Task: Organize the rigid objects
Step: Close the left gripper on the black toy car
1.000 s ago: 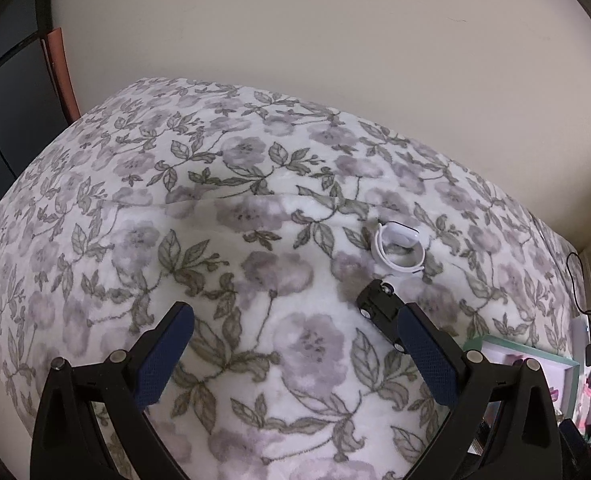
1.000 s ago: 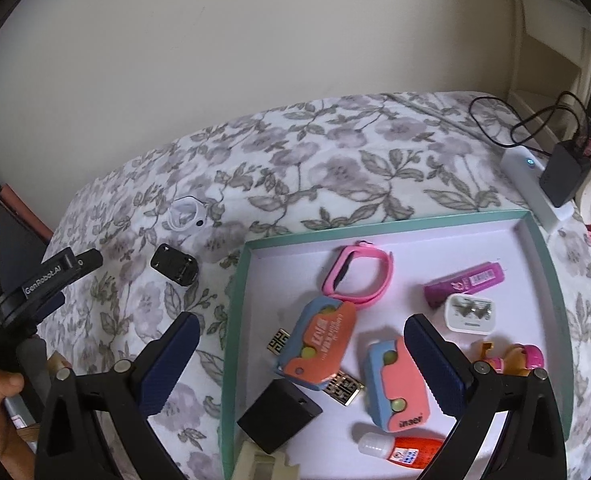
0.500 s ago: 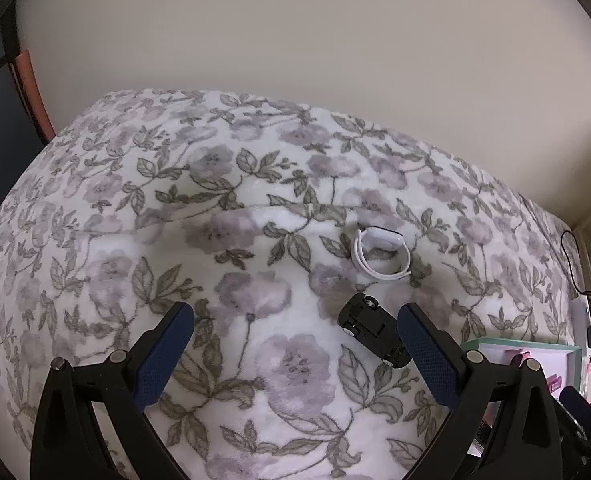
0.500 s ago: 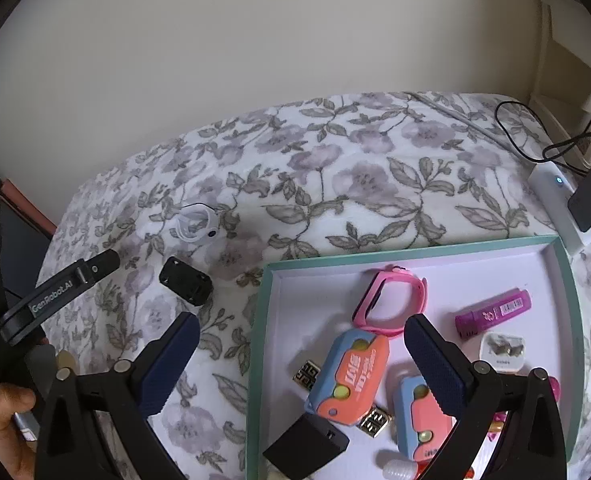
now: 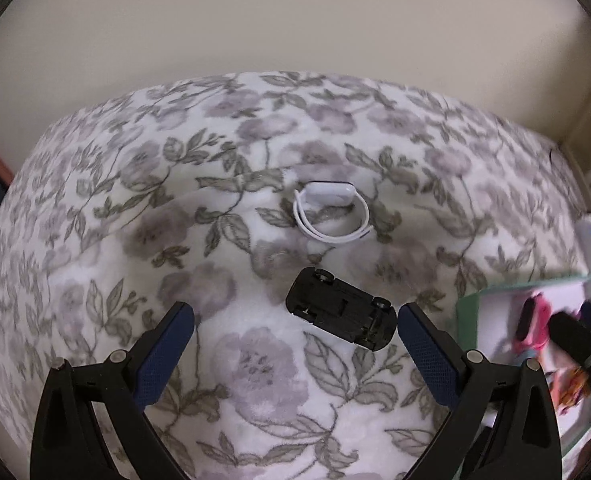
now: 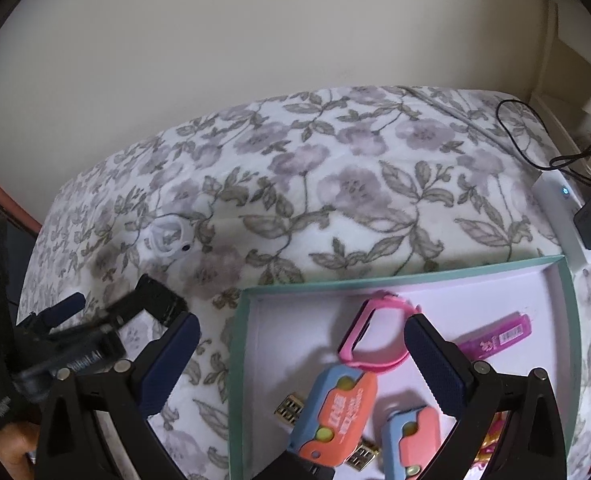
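A black toy car (image 5: 341,313) lies upside down on the floral bedspread, between and just ahead of my open left gripper (image 5: 295,332). A white wristband (image 5: 331,212) lies a little beyond it. In the right wrist view the car (image 6: 160,300) and the white wristband (image 6: 169,237) show at the left, with the left gripper beside the car. My open, empty right gripper (image 6: 301,354) hovers over a teal-rimmed tray (image 6: 415,277) that holds a pink watch (image 6: 371,336), two orange-and-blue toys (image 6: 335,412), a purple tube (image 6: 495,336) and gold blocks.
A white power strip (image 6: 567,216) with a black adapter and cables lies at the bed's right edge. A wall runs behind the bed. The tray's corner (image 5: 471,300) shows at the right of the left wrist view.
My left gripper has swung right and closer, so the black car now sits between its fingers. My right gripper has pulled back toward the tray's left side.
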Demonstrator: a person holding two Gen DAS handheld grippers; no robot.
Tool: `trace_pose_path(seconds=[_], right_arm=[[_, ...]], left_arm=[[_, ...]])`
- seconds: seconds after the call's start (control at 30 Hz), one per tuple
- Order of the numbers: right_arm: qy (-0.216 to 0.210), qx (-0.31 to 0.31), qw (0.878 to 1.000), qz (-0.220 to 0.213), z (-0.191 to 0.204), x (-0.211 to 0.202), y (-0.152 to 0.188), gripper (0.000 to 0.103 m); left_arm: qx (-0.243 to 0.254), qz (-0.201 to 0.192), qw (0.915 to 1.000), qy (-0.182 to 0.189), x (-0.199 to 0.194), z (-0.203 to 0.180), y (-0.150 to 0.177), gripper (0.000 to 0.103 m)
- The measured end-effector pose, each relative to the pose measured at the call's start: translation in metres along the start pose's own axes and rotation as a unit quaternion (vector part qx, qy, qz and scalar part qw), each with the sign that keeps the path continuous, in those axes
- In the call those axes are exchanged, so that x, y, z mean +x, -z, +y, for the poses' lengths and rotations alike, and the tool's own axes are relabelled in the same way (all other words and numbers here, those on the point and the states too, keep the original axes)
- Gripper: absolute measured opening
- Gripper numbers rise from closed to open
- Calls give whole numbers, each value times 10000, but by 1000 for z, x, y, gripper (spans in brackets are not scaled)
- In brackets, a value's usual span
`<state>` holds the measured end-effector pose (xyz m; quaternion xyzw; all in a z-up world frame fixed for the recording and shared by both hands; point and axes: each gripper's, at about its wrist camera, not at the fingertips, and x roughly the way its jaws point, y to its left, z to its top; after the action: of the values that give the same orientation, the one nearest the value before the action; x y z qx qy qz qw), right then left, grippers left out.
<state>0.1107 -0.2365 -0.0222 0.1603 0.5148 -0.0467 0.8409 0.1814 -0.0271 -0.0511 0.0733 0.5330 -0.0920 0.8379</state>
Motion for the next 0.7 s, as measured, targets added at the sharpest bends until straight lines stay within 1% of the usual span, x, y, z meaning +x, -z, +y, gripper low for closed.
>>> trace_pose_path(seconds=[0.17,0.27,0.37,0.53,0.6,0.7], right_arm=[[-50,57,10000,43,-3,9,-6,103],[-31,48,9999,91,-4,16,-8,103],[-34,56,9999,116,-5,21,-9,103],[-21,64,9997,214,-5,31,-8,103],[25,65,9997,235,-6,33,-7,103],[48,97,9995,299,-7,37,-6,103]], left_arm=[[456,199,9987,119,17,-14,2,101],[826,256,9962,76,26,-23,4,101],[1012,272,9945,10,32,-28,5,101],[1247,293,9917,-80,41,-35,7,101],[1258,328,9915,-98,43,-37,8,101],[1276,247,9915,-4,44,-38,7,101]])
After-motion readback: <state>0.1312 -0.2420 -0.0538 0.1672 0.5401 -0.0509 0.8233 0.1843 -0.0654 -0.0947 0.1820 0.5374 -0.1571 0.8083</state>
